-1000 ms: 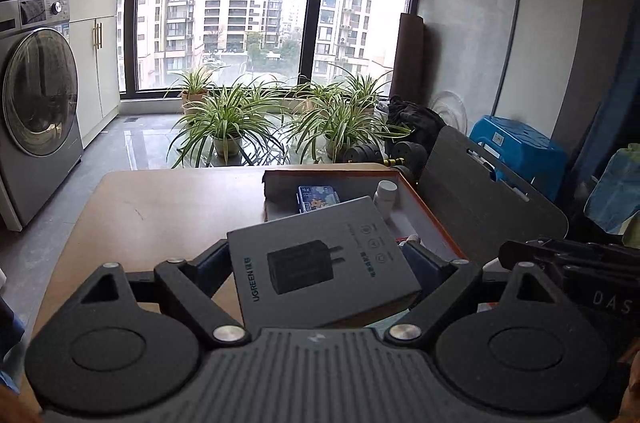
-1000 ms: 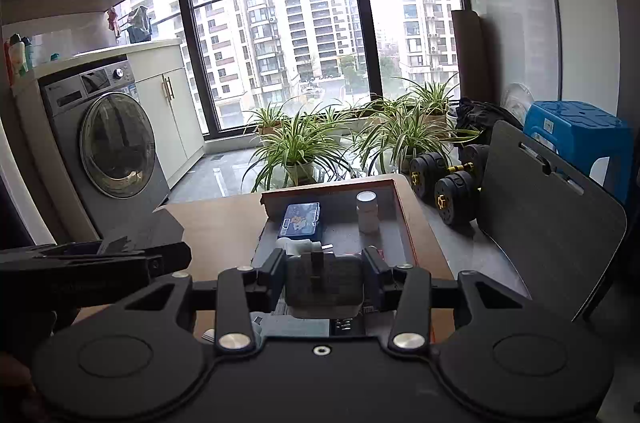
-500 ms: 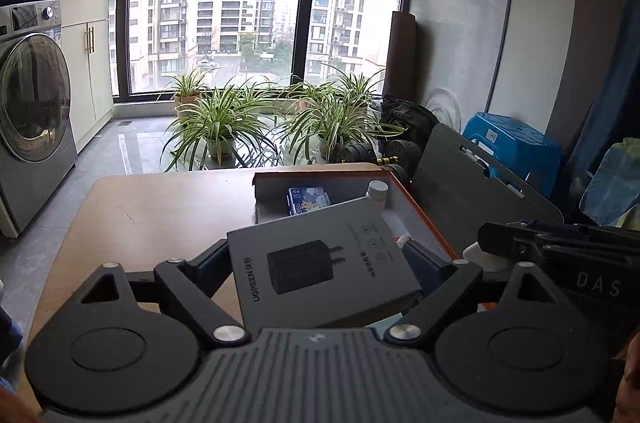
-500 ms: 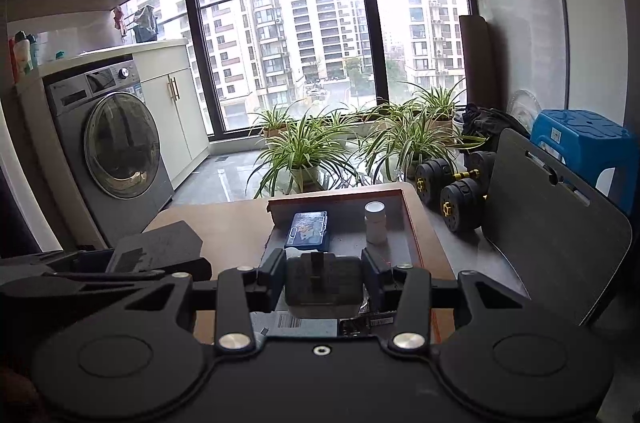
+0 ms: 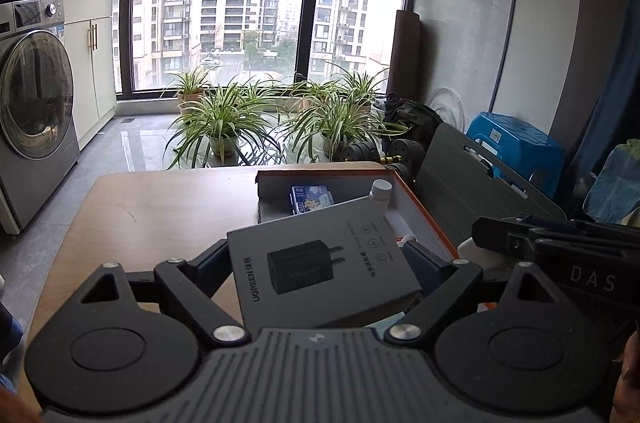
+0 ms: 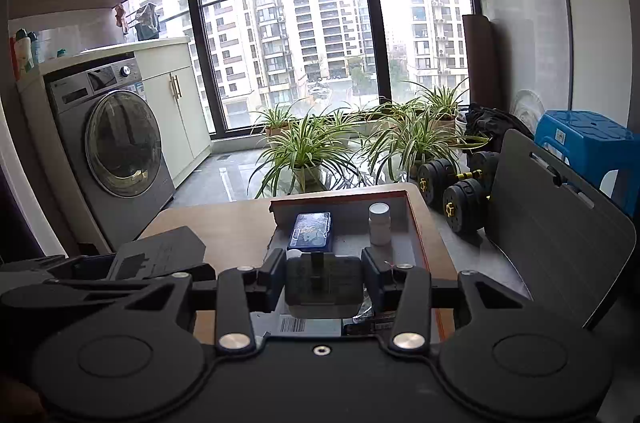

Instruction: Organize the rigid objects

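Note:
My left gripper [image 5: 320, 259] is shut on a flat grey charger box [image 5: 320, 271] printed with a black plug, held tilted just above the wooden table [image 5: 160, 219]. That same charger box [image 6: 156, 255] shows at the left of the right wrist view. My right gripper [image 6: 324, 277] is shut on a small dark grey block [image 6: 322, 283], over the near end of an open cardboard tray [image 6: 416, 227] with an orange rim. A blue case [image 6: 310, 231] and a white bottle [image 6: 379, 223] stand in the tray [image 5: 424, 207]. Both show again in the left wrist view: blue case [image 5: 312, 198], white bottle [image 5: 380, 193].
A grey chair back [image 6: 552, 235] stands right of the table, with dumbbells [image 6: 460, 195] and a blue stool [image 6: 588, 151] beyond. Potted plants [image 6: 308, 151] line the window. A washing machine [image 6: 116, 147] is at the left. A barcode label [image 6: 304, 325] lies under my right gripper.
Both views have shifted only slightly. Each gripper keeps the same hold on its object.

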Motion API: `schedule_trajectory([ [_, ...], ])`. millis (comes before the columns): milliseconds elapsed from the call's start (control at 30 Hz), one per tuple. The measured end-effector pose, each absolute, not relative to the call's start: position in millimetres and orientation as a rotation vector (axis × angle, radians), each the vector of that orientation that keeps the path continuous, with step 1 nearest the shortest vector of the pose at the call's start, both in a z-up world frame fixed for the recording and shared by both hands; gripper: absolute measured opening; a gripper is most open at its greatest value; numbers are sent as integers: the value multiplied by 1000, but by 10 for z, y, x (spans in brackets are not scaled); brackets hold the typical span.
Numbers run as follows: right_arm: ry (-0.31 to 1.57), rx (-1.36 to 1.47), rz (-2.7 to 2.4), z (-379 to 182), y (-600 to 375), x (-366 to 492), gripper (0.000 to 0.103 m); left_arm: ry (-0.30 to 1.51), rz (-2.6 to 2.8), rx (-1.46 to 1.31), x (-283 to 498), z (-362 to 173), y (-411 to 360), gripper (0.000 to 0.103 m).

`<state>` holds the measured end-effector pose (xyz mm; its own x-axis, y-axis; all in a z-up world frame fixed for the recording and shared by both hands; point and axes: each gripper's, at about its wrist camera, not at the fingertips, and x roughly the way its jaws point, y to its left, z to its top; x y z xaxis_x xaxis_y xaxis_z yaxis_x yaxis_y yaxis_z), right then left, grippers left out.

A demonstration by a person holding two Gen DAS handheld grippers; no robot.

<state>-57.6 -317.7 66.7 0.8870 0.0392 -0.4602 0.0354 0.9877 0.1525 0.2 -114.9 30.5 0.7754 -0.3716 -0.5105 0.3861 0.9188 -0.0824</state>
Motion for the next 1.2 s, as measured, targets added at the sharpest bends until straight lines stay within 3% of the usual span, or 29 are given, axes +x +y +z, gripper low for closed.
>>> schedule_trajectory([
  [1200, 518, 167, 3, 465, -3270, -316, 51, 601, -421, 31, 124, 151, -1248, 93],
])
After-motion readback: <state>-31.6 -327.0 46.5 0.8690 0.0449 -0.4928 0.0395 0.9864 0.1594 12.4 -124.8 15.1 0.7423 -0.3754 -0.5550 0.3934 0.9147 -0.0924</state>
